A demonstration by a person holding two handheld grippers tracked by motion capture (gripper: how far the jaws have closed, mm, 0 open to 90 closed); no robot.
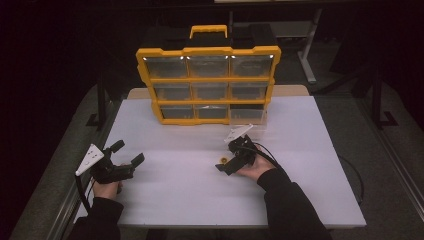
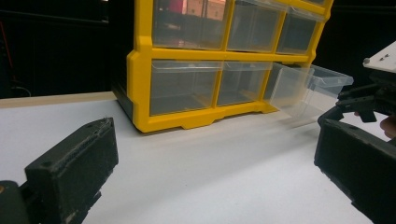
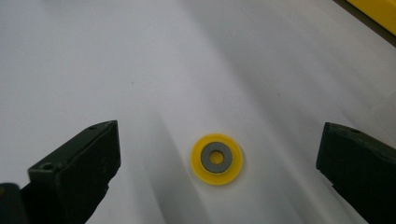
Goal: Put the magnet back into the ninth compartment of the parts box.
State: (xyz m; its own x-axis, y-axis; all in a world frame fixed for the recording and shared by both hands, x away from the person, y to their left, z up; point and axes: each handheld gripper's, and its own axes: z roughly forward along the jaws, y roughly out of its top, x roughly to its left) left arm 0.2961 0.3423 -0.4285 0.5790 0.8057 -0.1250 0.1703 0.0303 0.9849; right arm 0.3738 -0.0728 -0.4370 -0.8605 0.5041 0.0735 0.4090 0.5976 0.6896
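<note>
1. One white desk (image 1: 300, 190) carries everything, with dark floor around it.
2. At the desk's 12 o'clock edge stands a yellow drawer cabinet (image 1: 208, 80), three rows of three clear drawers under a yellow handle.
3. Its bottom-row drawer (image 2: 306, 88), at the cabinet's 5 o'clock corner in the high view, is pulled out and looks empty.
4. Toward 8 o'clock on the desk, the left tool (image 1: 129, 153) is held in a hand, jaws released wide, grasping nothing.
5. Right of the desk's centre, the right tool (image 1: 223, 162) points toward 8 o'clock, jaws released wide.
6. Between those jaws a small yellow disc with a grey ring on top (image 3: 217, 159) lies flat on the desk, untouched.
</note>
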